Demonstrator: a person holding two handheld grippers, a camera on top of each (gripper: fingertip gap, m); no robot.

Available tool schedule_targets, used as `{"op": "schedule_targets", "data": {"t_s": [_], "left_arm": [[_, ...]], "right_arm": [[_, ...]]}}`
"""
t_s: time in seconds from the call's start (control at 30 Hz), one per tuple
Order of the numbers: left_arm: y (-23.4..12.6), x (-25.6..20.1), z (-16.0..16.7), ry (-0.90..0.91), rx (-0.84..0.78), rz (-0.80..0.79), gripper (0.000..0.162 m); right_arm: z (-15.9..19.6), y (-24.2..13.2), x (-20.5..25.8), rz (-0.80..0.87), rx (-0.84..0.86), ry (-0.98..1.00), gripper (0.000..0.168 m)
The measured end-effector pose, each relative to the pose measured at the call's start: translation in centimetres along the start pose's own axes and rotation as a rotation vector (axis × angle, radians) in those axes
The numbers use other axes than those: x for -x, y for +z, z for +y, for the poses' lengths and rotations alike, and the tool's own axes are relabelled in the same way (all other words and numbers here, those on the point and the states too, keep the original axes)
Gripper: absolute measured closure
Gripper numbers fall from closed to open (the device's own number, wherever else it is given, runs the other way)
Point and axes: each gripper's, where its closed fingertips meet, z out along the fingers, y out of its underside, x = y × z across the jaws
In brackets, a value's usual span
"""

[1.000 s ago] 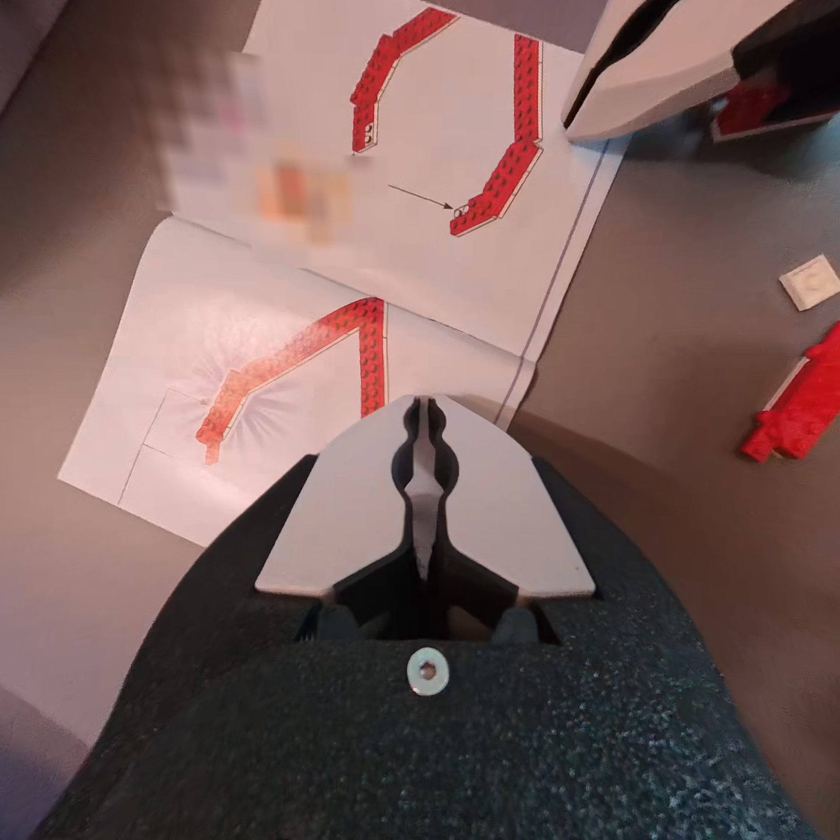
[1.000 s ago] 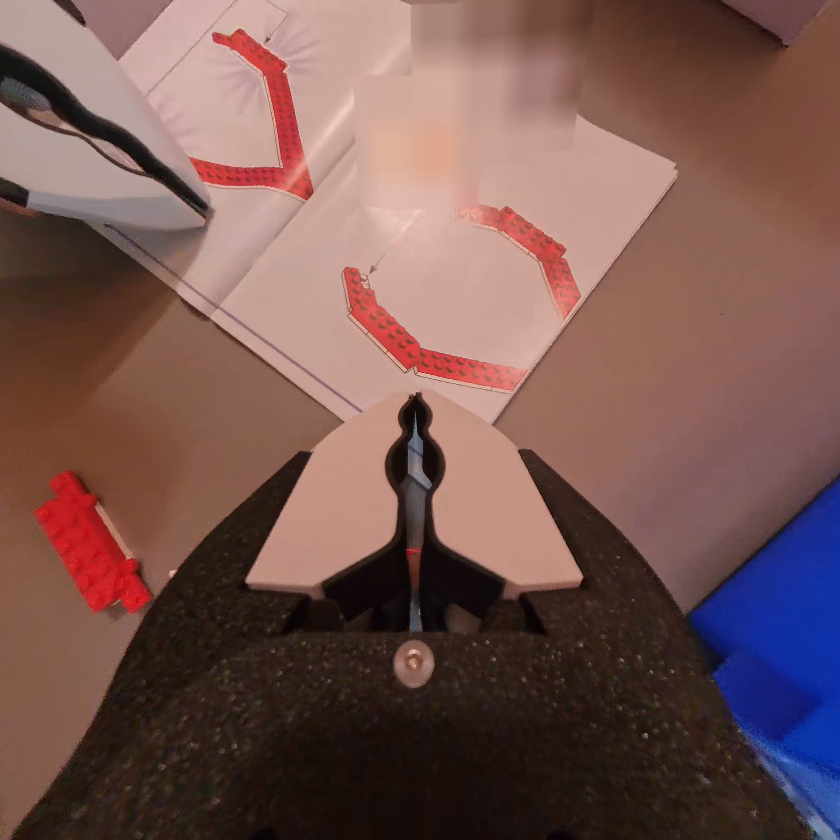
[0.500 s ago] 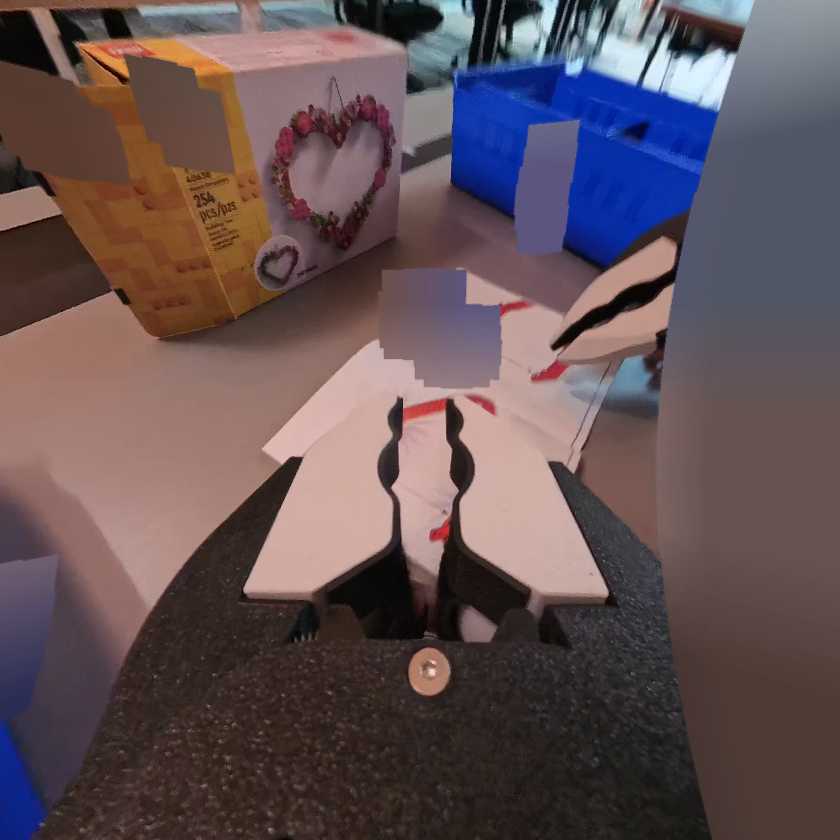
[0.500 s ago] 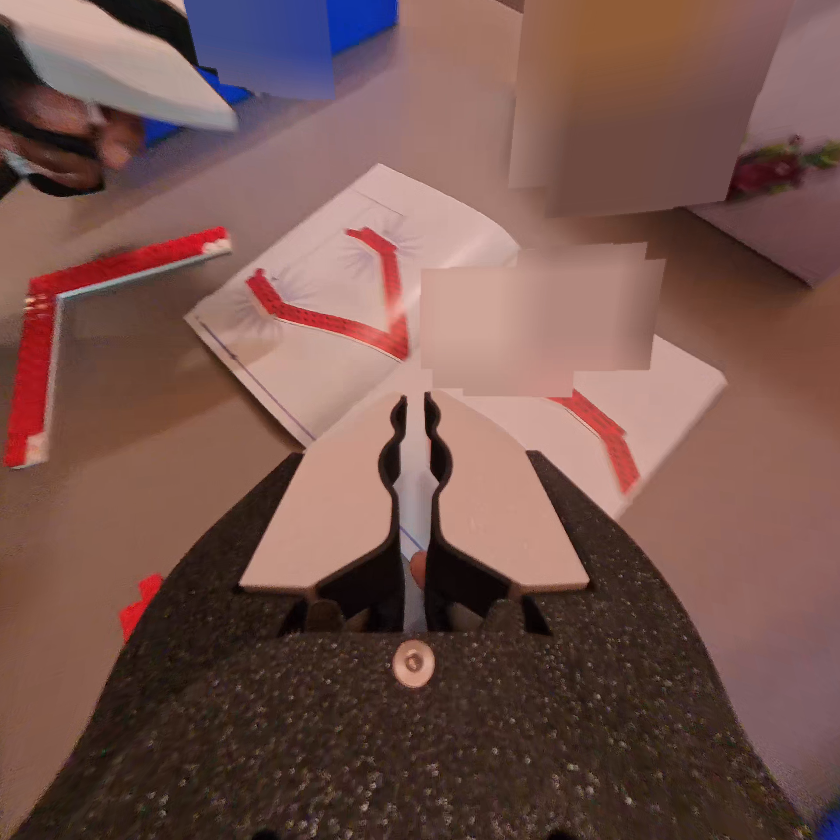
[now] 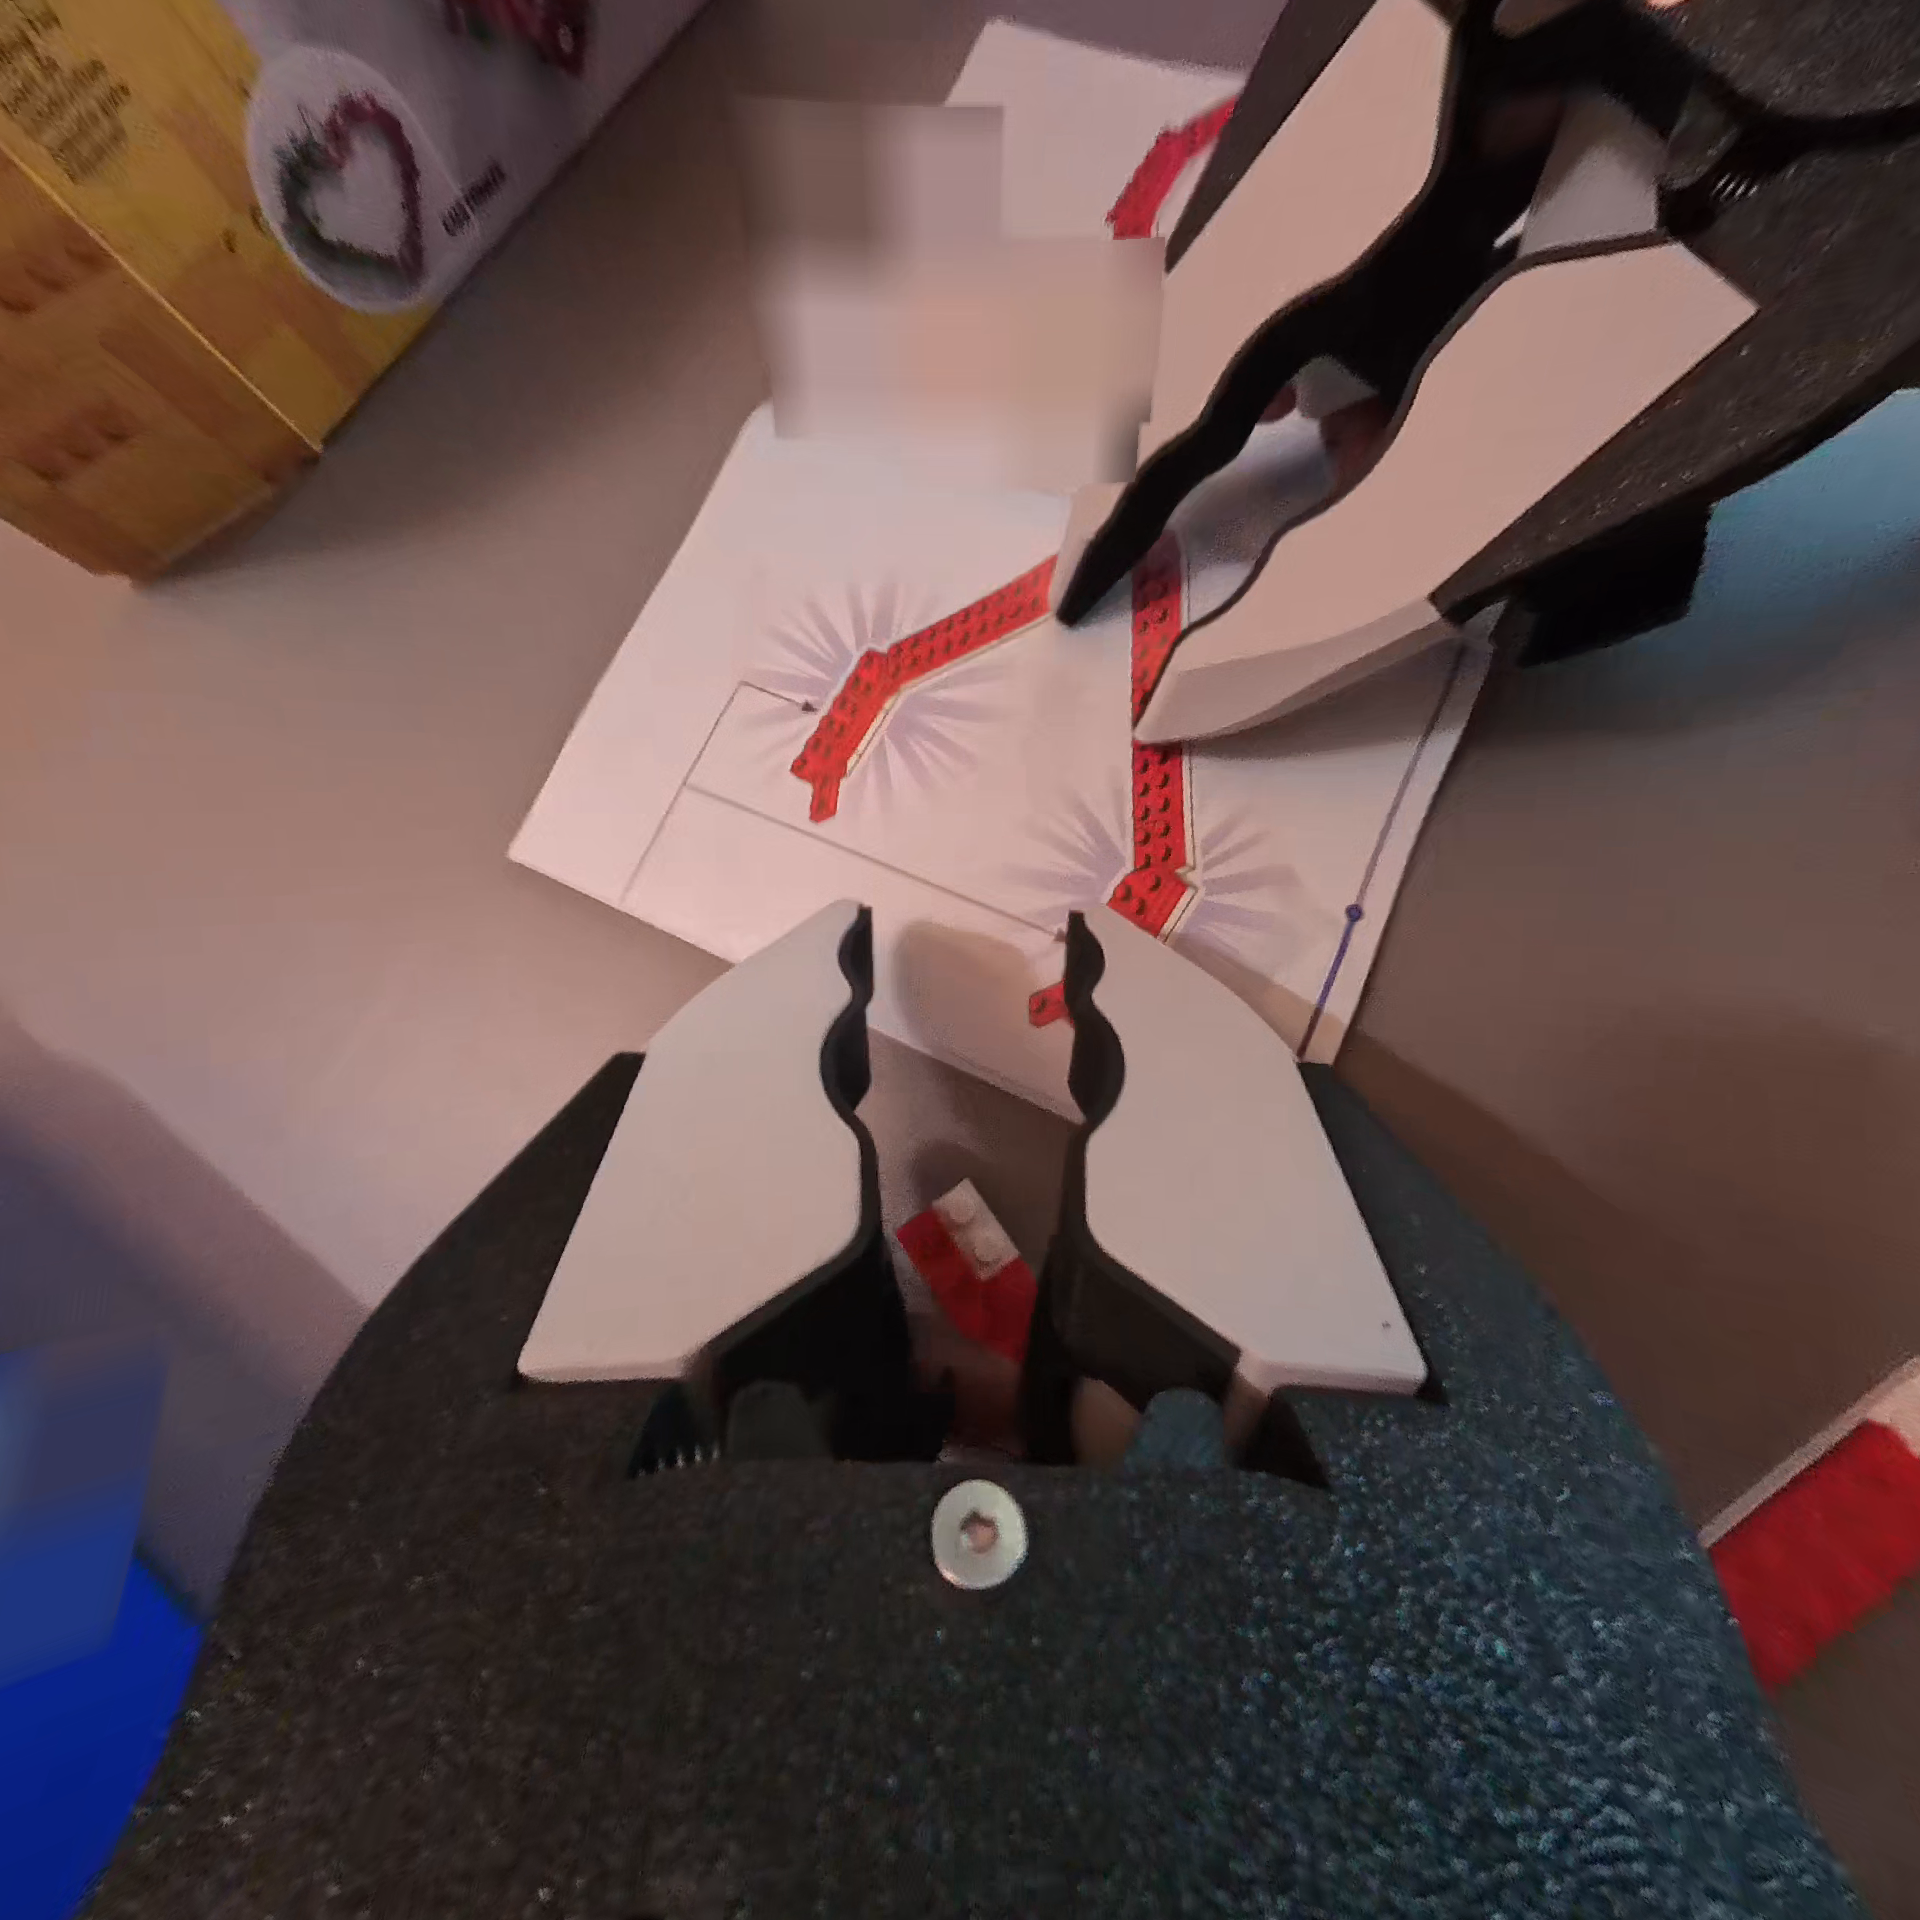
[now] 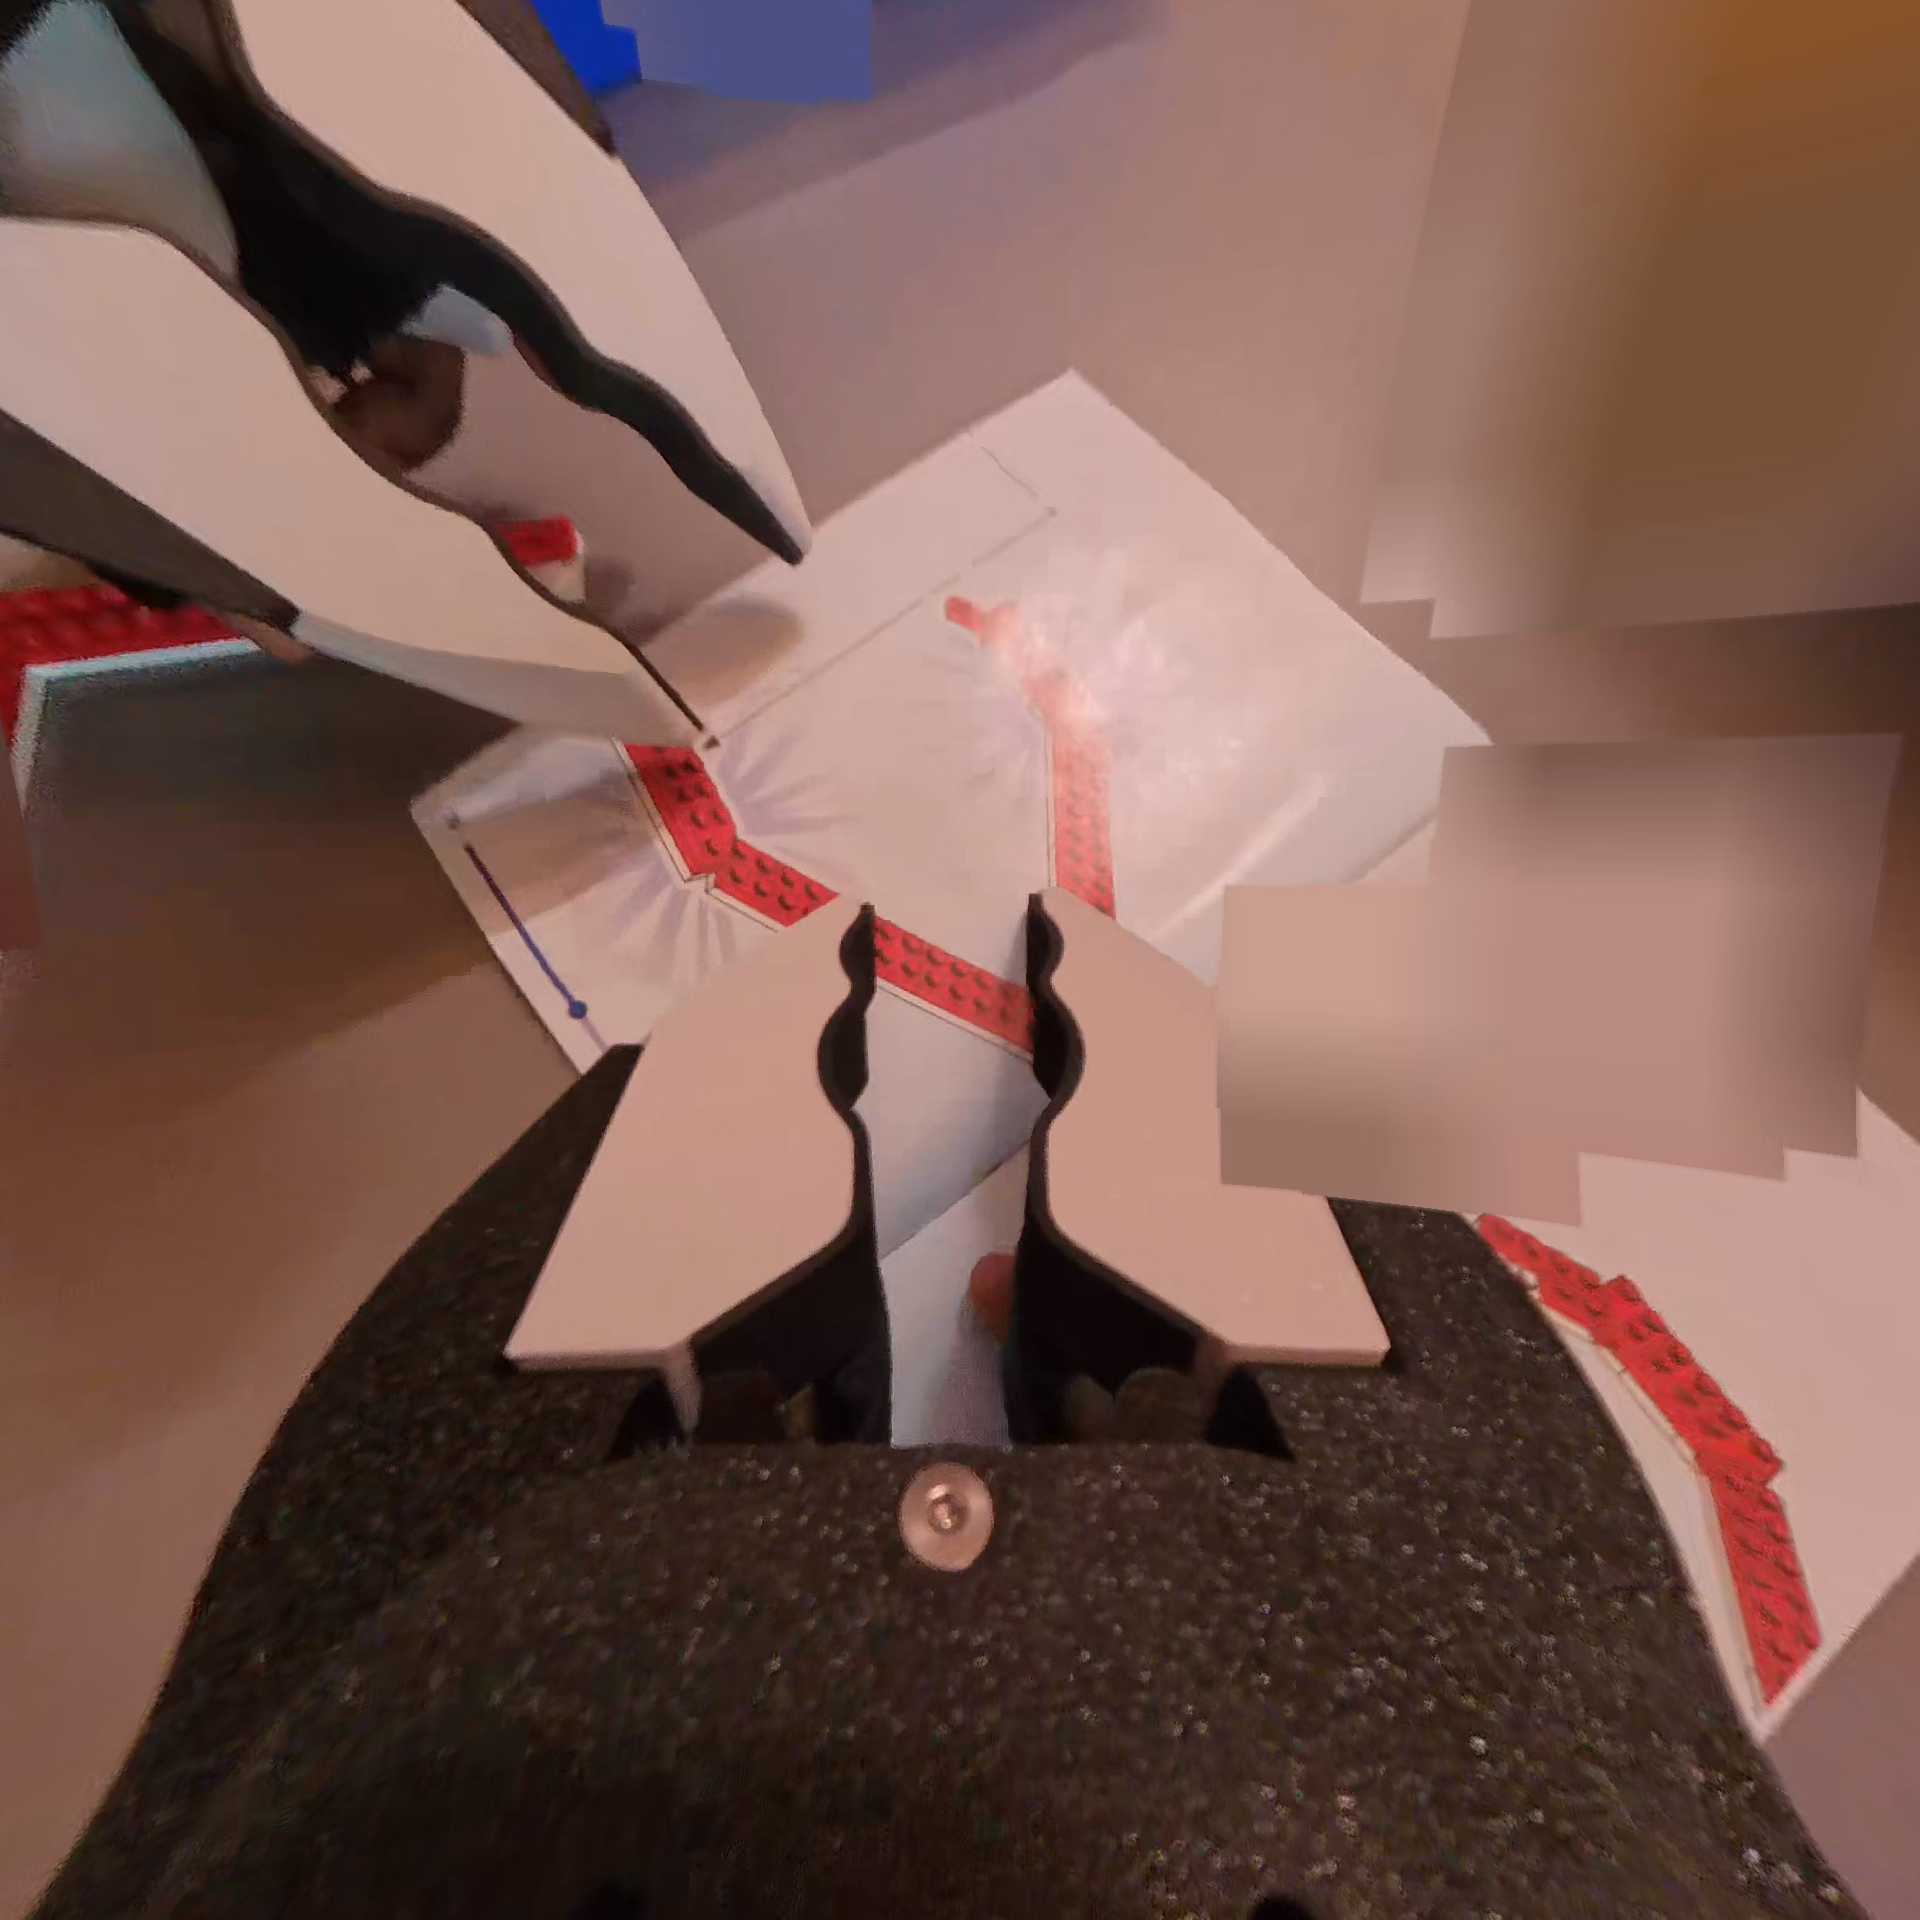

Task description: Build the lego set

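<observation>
Below my left gripper [image 5: 964, 925], parted and empty, a red piece [image 5: 971, 1262] lies on the table [image 5: 312, 831]; my right gripper [image 6: 948, 909], also apart and empty, hangs over the booklet [image 6: 894, 727].

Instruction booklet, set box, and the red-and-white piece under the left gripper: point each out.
instruction booklet [image 5: 966, 790]: left wrist view, bare white of open page.
set box [image 5: 135, 343]: left wrist view, yellow side.
red-and-white piece [image 5: 961, 1252]: left wrist view, red plate between the open fingers.
</observation>
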Motion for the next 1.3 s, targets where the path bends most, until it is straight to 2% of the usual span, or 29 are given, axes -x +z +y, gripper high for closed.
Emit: {"op": "schedule_targets", "data": {"t_s": [0.07, 0.23, 0.37, 1.03, 1.1, 1.2, 1.23, 1.3], "left_arm": [[0.4, 0.0, 1.0, -0.006, 0.053, 0.008, 0.128], [0.4, 0.3, 1.5, -0.098, 0.054, 0.039, 0.129], [0.4, 0.6, 1.6, -0.109, 0.042, 0.037, 0.136], [0.1, 1.4, 1.4, -0.155, 0.038, -0.005, 0.138], [-1.5, 2.7, -1.3, -0.245, -0.156, -0.028, 0.139], [-6.7, 3.0, -5.8, -0.406, -0.513, 0.108, 0.14], [-7.9, 2.8, -6.2, -0.414, -0.548, 0.133, 0.139], [-9.0, 2.9, -5.7, -0.372, -0.509, 0.099, 0.137]], "right_arm": [[0.3, 0.2, -0.1, 0.011, -0.012, 0.011, 0.141], [0.3, 0.1, 0.0, 0.018, -0.022, 0.005, 0.142], [0.3, 0.2, 0.0, 0.018, -0.021, 0.004, 0.142], [0.3, 0.2, 0.0, 0.023, -0.022, -0.002, 0.144], [0.3, 0.2, 0.0, 0.025, -0.022, -0.004, 0.144], [0.3, 0.1, 0.1, 0.032, -0.023, -0.009, 0.144], [0.3, 0.1, 0.1, 0.035, -0.024, -0.011, 0.144], [0.3, 0.0, 0.1, 0.041, -0.025, -0.02, 0.144]]}}
